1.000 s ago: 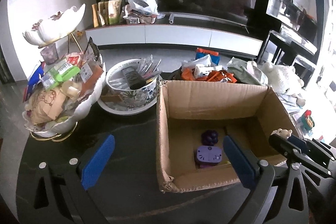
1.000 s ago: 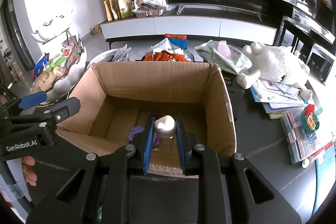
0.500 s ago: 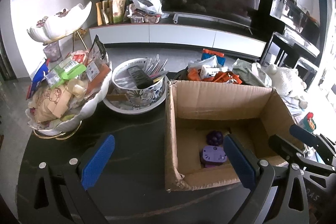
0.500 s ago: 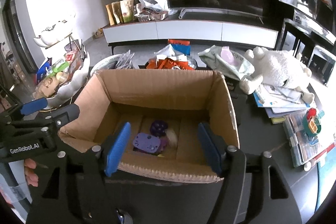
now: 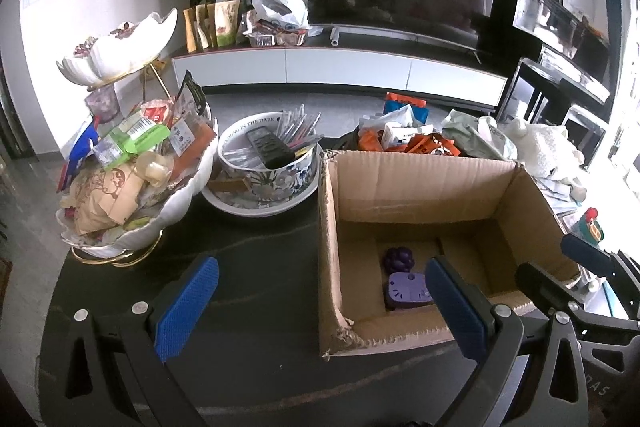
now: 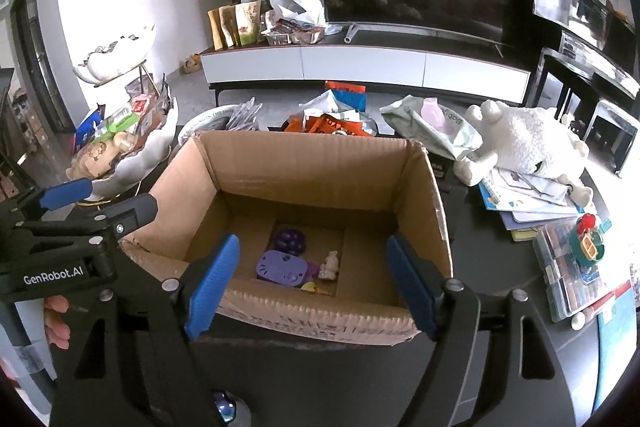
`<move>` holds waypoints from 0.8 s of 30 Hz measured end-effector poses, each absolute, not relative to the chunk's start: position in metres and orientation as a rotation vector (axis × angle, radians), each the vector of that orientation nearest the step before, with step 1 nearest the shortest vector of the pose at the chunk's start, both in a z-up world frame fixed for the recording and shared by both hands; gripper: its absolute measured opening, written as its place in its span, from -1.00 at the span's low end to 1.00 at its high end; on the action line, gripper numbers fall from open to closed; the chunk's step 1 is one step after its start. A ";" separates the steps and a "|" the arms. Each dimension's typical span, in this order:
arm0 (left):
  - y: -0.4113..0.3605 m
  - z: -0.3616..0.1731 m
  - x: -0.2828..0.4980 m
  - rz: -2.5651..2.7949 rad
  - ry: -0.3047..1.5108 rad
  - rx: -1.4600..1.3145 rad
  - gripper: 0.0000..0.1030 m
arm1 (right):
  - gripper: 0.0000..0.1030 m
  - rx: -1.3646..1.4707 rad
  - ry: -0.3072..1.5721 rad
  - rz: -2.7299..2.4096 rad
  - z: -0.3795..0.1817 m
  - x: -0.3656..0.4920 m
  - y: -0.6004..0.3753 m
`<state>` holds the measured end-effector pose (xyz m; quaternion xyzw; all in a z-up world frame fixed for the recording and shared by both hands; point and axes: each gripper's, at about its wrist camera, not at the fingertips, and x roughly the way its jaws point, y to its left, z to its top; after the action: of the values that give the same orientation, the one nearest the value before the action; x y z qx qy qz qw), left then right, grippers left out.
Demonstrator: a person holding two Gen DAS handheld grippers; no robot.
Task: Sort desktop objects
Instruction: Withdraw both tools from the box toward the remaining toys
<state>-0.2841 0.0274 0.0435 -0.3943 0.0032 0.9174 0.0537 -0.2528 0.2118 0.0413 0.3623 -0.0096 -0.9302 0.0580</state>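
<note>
Right wrist view: the right tool (image 6: pixel 310 281) hangs over the cardboard box (image 6: pixel 312 163), jaws just opened wide and empty; the small cream figurine (image 6: pixel 330 265) lies inside, beside what looks like a purple clock (image 6: pixel 282 267). Drop done. Left tool (image 5: pixel 318 307) also gapes, empty. Next: choose another stray item outside the box.

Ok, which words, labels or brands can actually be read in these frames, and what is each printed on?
"GenRobot.AI": on the left hand-held gripper, white letters on its black body.
"IN THE DARK": on the inner rim of the floral bowl; the letters before it are unclear.
Snack packets in the shell-shaped dish, the green wipes pack and the cardboard box: print too small or blurred to read.
</note>
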 end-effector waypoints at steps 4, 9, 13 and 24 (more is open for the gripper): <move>0.027 0.045 -0.281 2.782 0.001 -1.202 0.98 | 0.45 1.085 -0.026 -2.828 0.044 -0.250 0.212; 0.026 0.048 -0.276 2.790 0.001 -1.193 0.98 | 0.45 1.072 -0.007 -2.835 0.047 -0.243 0.211; 0.026 0.049 -0.270 2.793 0.014 -1.190 0.98 | 0.45 1.067 0.013 -2.834 0.049 -0.234 0.209; 0.030 0.051 -0.249 2.782 0.045 -1.177 0.98 | 0.45 1.071 0.003 -2.824 0.048 -0.208 0.209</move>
<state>-0.2493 0.0296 0.0515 -0.3890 0.0149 0.9192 0.0601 -0.2083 0.2093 0.0476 0.3539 0.0010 -0.9333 0.0608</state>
